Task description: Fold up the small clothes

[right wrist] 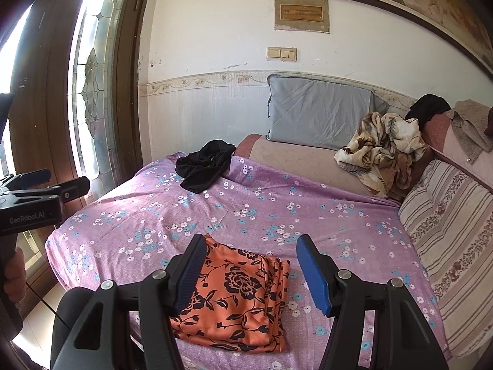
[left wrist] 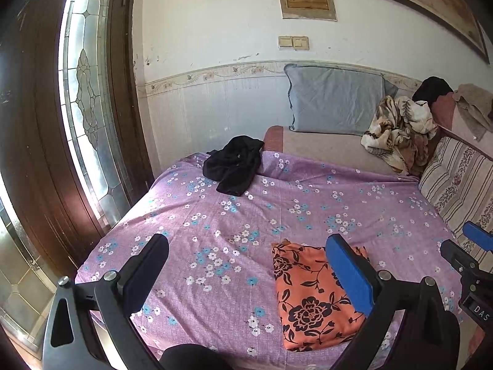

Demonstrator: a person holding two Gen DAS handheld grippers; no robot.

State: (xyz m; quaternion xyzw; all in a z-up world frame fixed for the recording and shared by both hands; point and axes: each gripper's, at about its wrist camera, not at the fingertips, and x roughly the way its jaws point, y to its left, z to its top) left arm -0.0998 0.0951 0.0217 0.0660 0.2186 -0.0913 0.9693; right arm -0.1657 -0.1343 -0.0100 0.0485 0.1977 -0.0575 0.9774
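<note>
The orange flowered cloth (right wrist: pixel 234 296) lies already folded on the near part of the bed (right wrist: pixel 277 203), right under the right tool (right wrist: pixel 251 273). Both tools are spread wide and hold nothing. The black garment (left wrist: pixel 234 163) lies crumpled at the far edge of the bed, toward the left, with its long side running away from the camera. The left tool (left wrist: pixel 246 265) seems nearer to it, so the reach is probably forward and slightly left.

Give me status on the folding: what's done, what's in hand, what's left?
Done: the orange floral cloth lies folded into a neat rectangle on the purple sheet. In hand: nothing; the left gripper and right gripper are both open and empty above the bed. Left: the black garment sits crumpled near the far edge, untouched.
</note>
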